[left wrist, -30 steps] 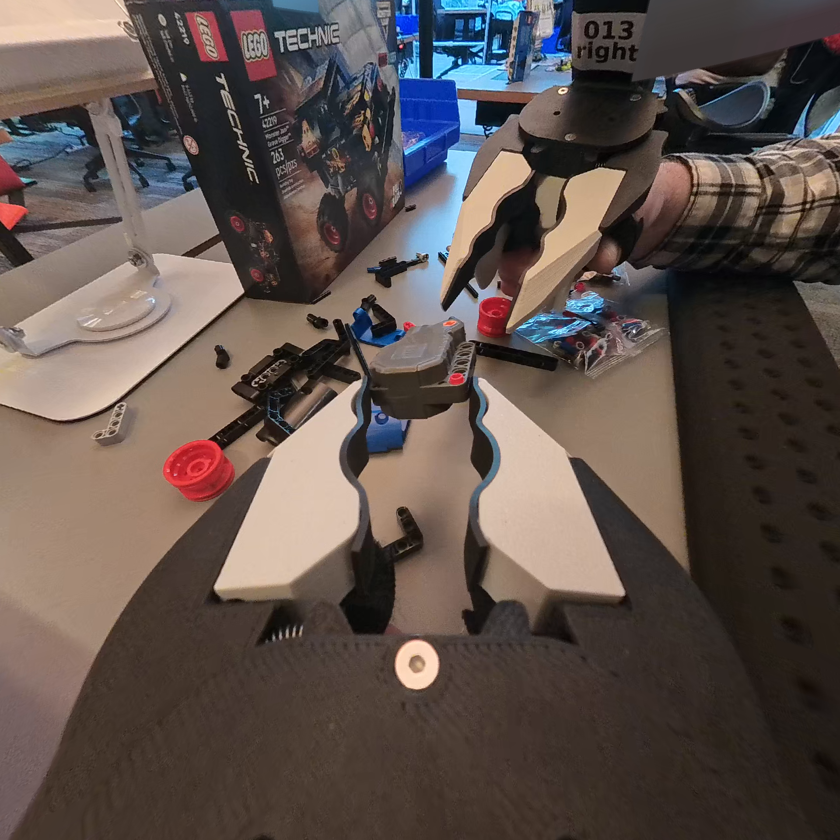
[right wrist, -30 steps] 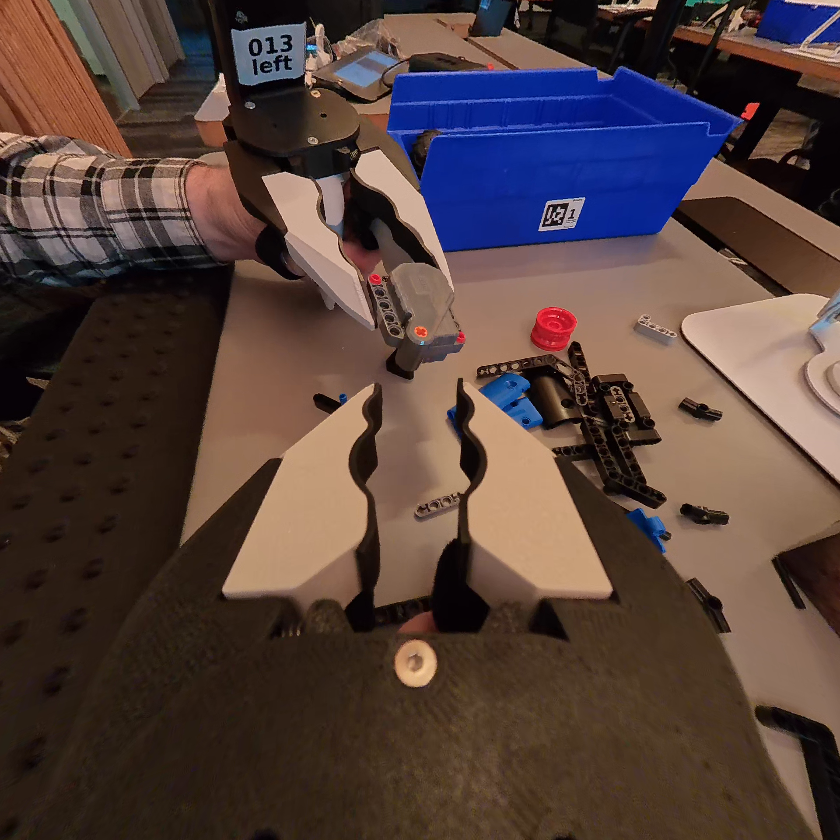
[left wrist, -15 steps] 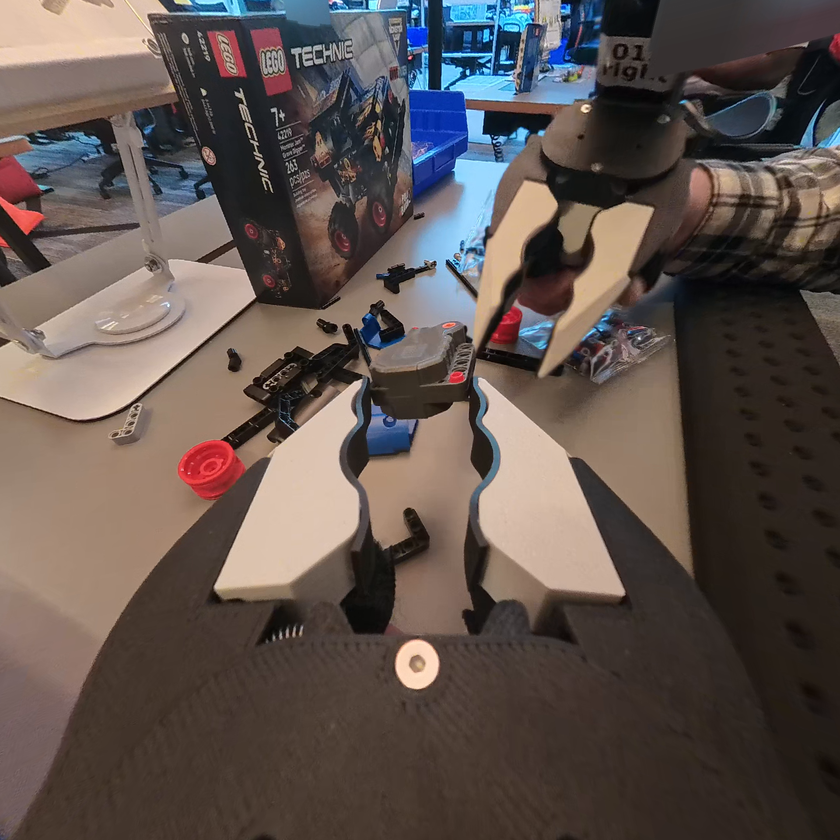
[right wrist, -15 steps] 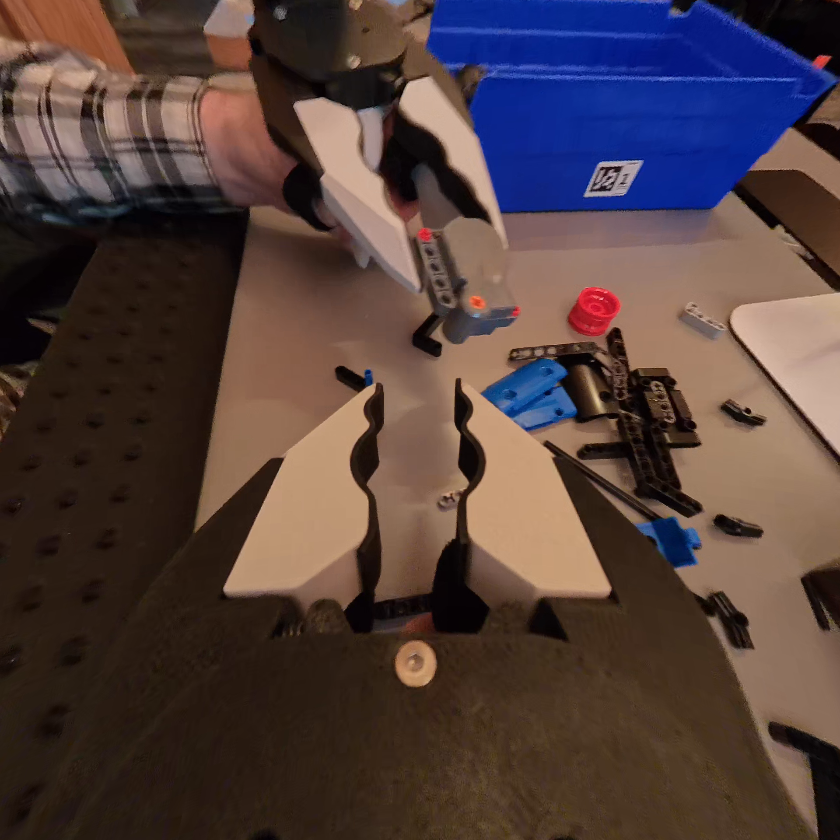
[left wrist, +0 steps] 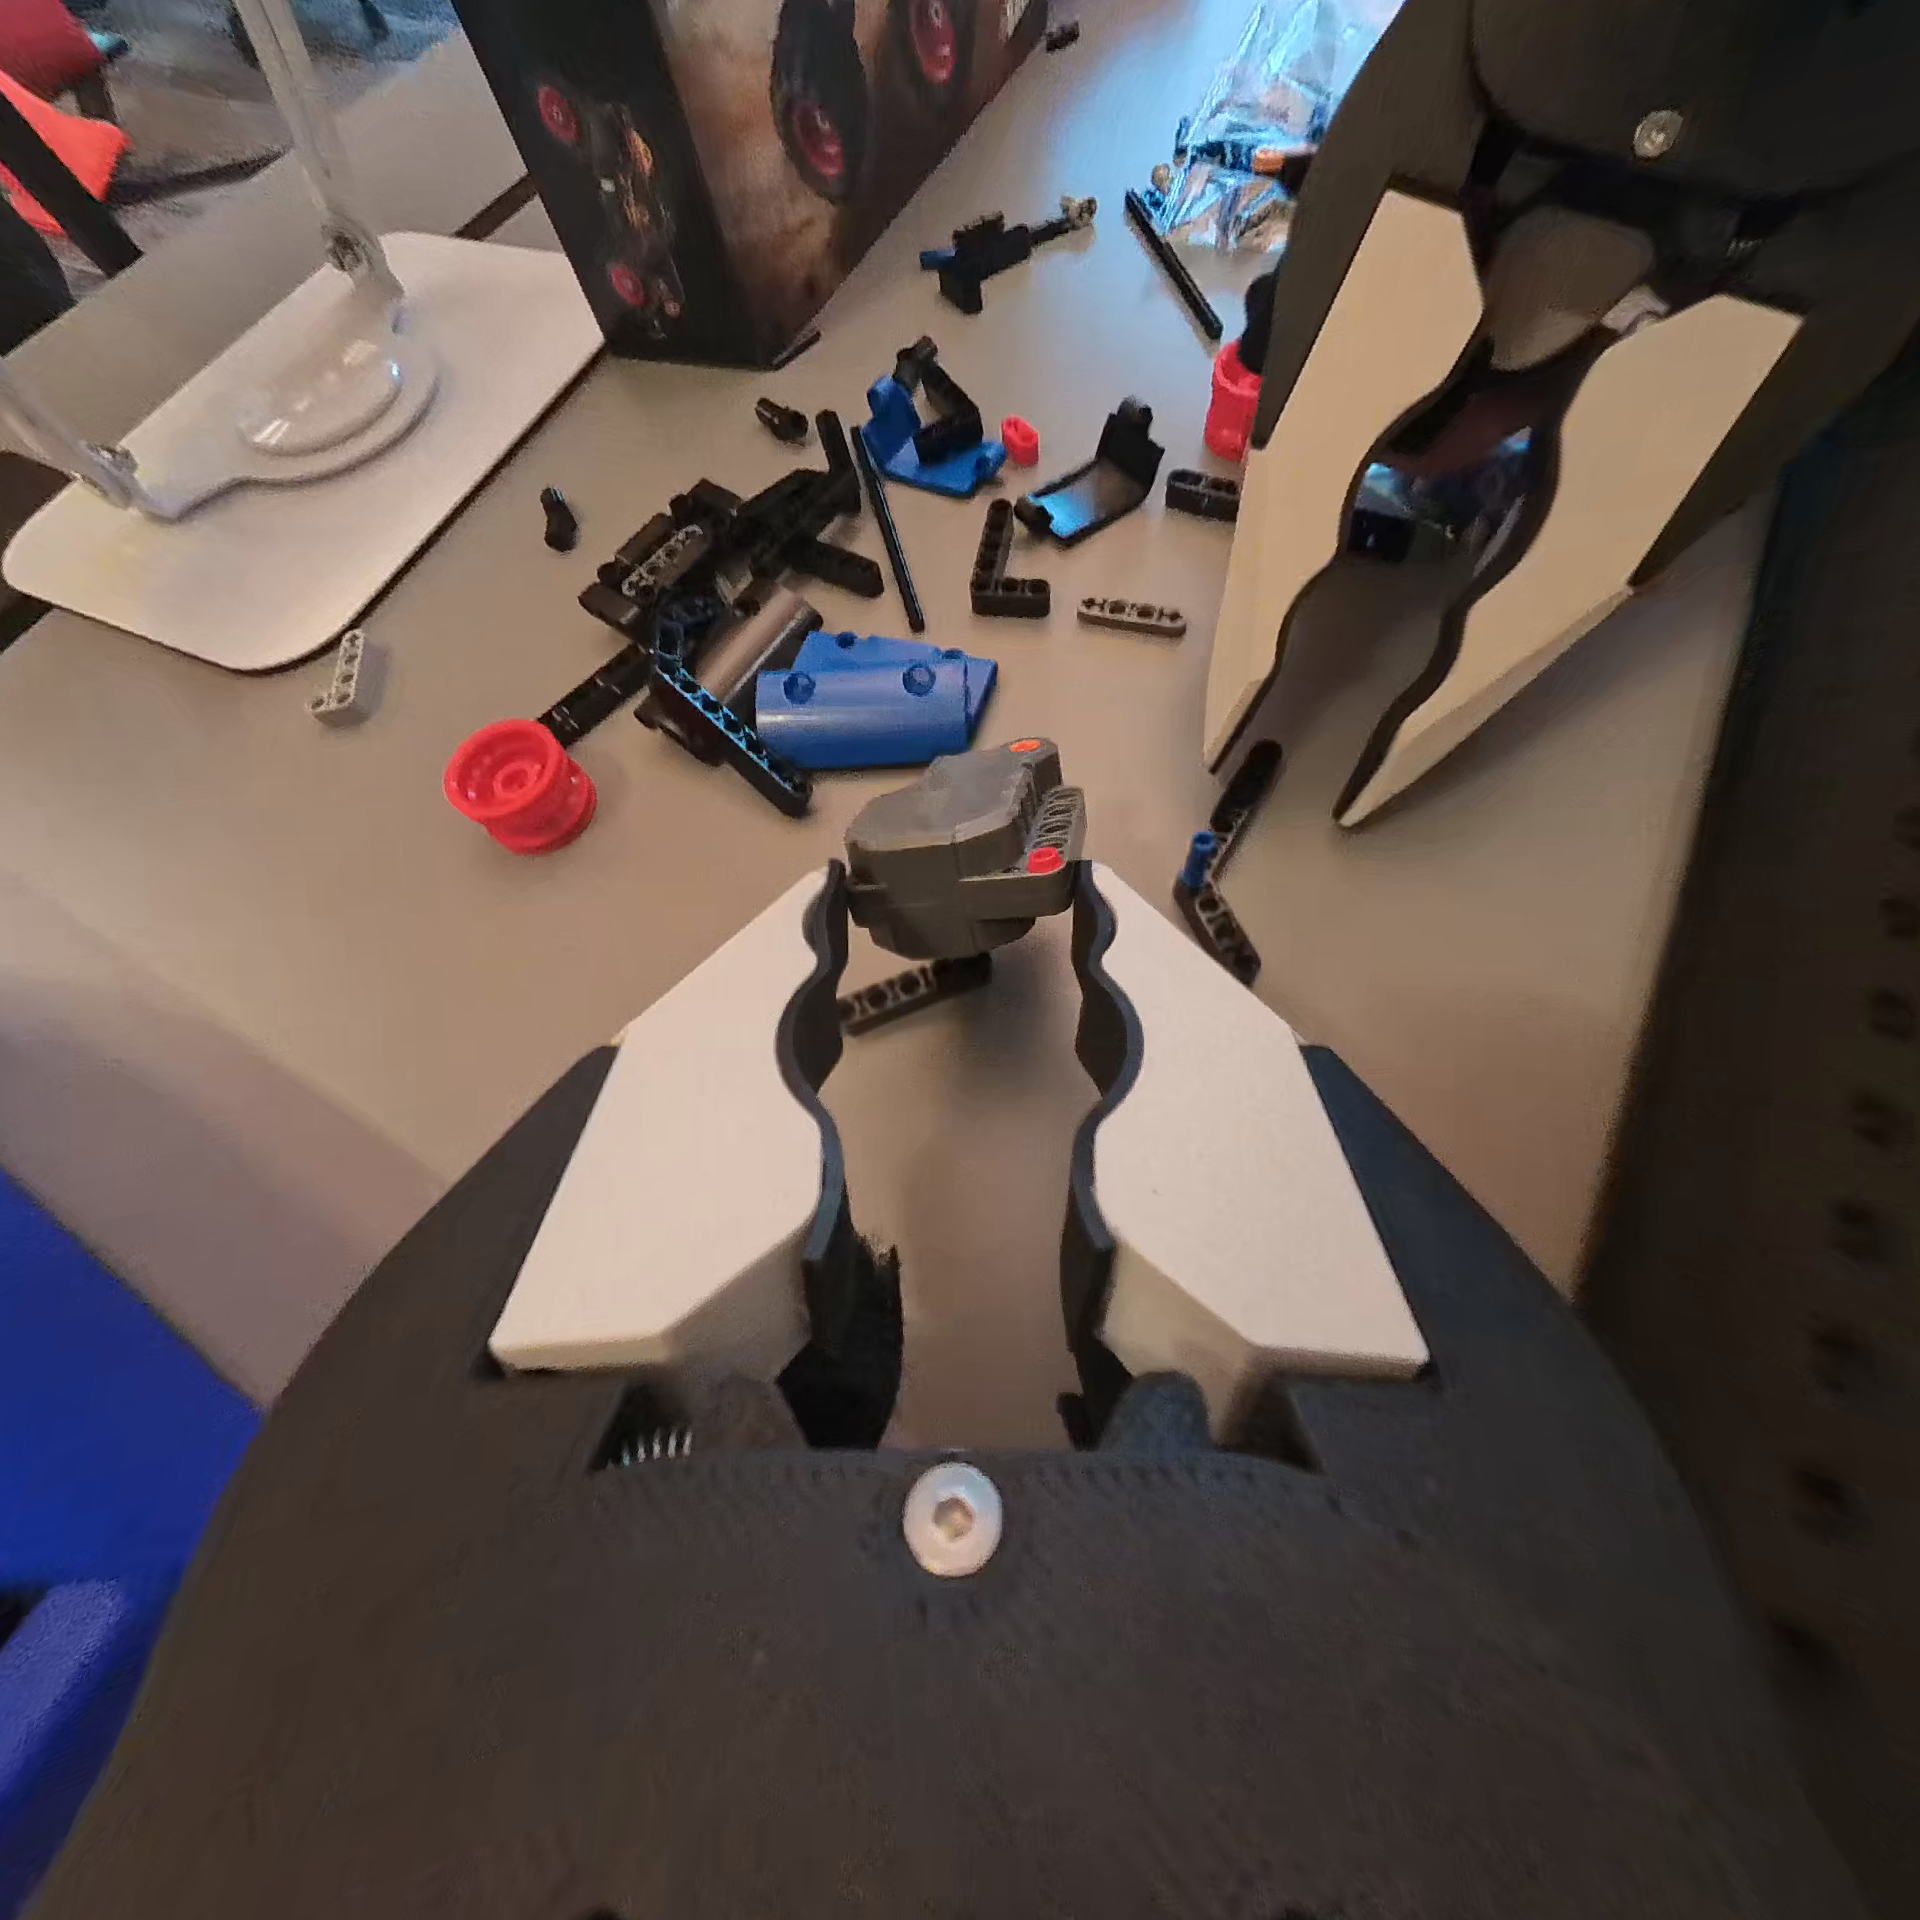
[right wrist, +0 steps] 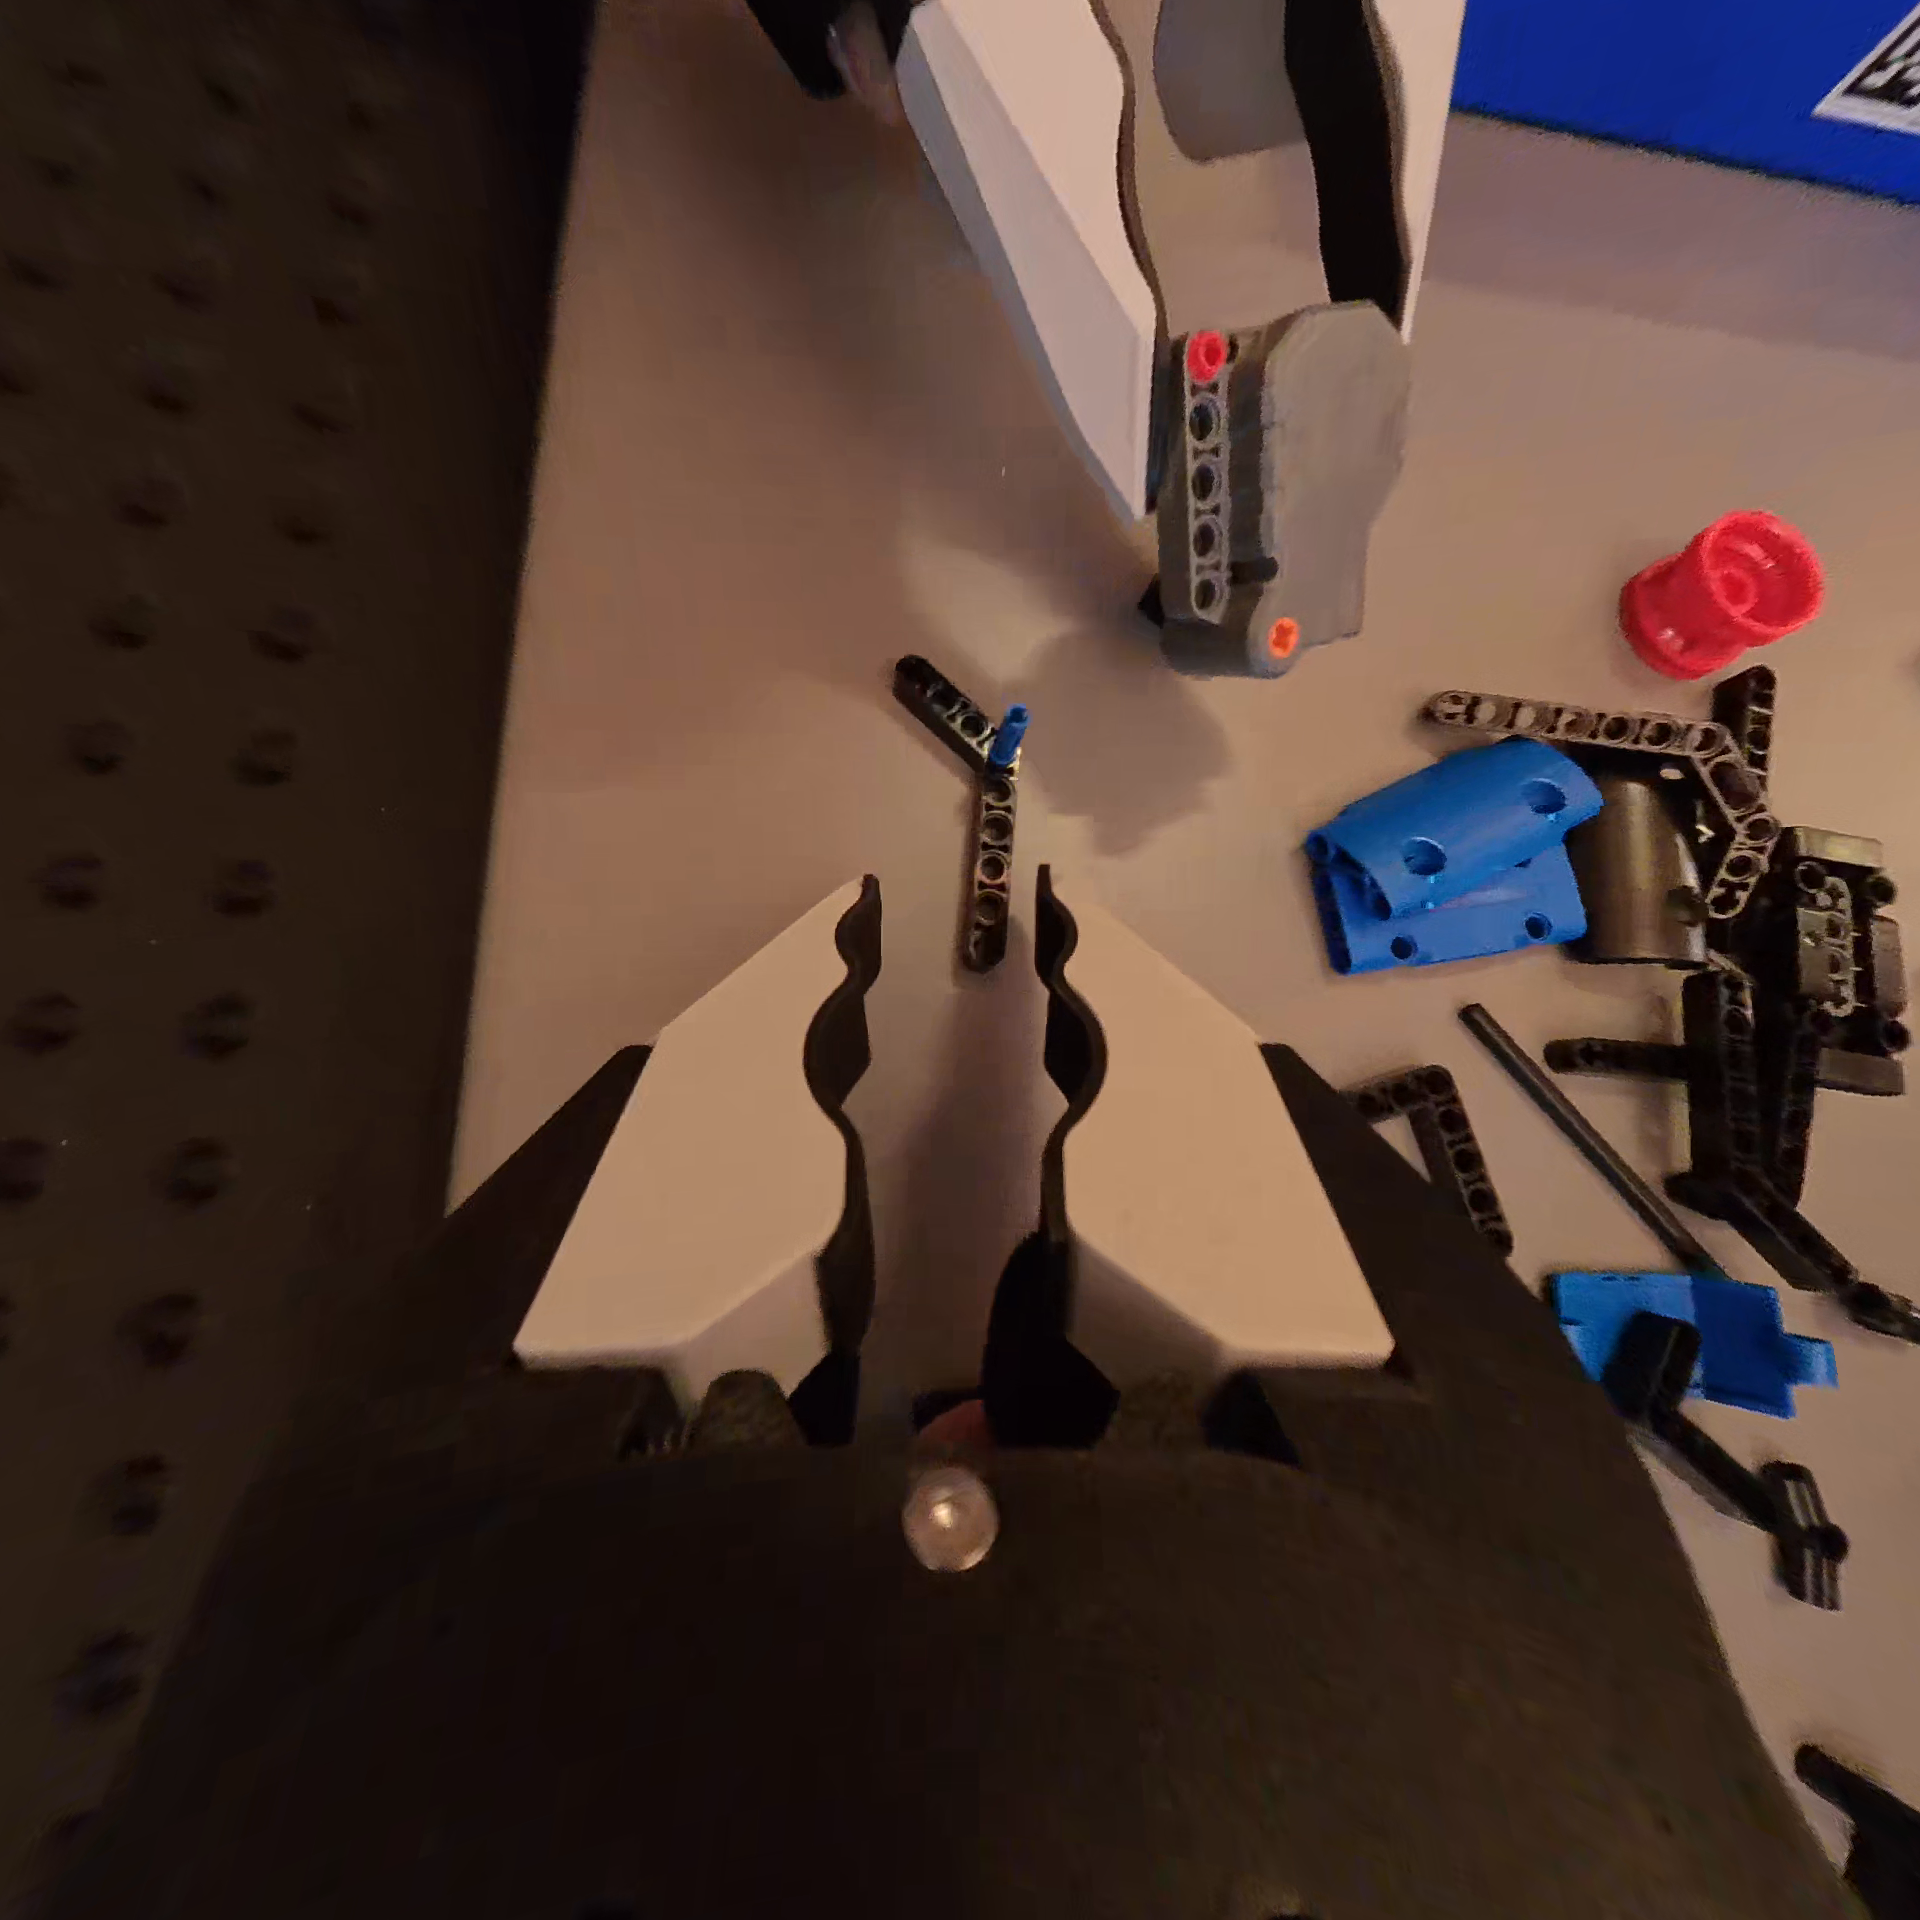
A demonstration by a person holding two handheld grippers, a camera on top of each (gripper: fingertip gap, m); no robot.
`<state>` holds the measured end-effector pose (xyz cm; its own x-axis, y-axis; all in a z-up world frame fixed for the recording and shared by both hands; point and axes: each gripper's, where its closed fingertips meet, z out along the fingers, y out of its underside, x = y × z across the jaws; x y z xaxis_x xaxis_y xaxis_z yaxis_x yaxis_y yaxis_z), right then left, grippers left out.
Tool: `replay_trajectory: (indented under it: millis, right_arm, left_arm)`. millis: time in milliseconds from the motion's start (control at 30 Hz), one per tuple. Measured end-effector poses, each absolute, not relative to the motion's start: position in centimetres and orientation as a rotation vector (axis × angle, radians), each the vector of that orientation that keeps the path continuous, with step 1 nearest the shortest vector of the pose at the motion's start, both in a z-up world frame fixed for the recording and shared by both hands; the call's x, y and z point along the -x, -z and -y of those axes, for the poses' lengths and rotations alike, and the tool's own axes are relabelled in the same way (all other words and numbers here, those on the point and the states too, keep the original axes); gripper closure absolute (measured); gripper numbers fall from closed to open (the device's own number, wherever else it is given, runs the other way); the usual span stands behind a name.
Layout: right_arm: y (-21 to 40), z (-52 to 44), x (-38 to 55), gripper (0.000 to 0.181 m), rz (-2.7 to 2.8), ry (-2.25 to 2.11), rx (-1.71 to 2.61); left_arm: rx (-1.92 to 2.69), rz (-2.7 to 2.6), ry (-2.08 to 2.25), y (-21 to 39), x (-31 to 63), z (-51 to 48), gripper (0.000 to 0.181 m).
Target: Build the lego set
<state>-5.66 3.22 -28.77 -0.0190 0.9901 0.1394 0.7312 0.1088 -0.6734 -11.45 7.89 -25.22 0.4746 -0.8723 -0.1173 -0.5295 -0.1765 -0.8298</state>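
Lowered since earlier: right gripper [right wrist: 956, 899], jaws parted and empty, over black angled beam [right wrist: 987, 831]. Grey motor block [left wrist: 961, 847] is held clenched in left gripper [left wrist: 956, 883], presumably for attachment.

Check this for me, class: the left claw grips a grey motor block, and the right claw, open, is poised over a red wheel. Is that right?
One slip. The right claw is open, but it is poised over a bent black beam, not the red wheel, which lies off to the side; the right wrist view shows this. The left claw does grip the grey motor block.
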Motion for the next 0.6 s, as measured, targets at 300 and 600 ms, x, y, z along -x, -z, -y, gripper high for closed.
replay_trajectory:
  millis: [300,600]
  right_arm:
    - [29.3,-3.4,5.6,0.176,1.811,-0.557,1.684]
    - [26.2,-4.8,4.9,0.176,1.650,-0.688,1.660]
  left_arm:
    - [1.898,-1.194,0.479,26.6,12.8,-6.4,0.140]
    - [1.971,-1.266,0.436,29.2,13.7,-5.7,0.140]
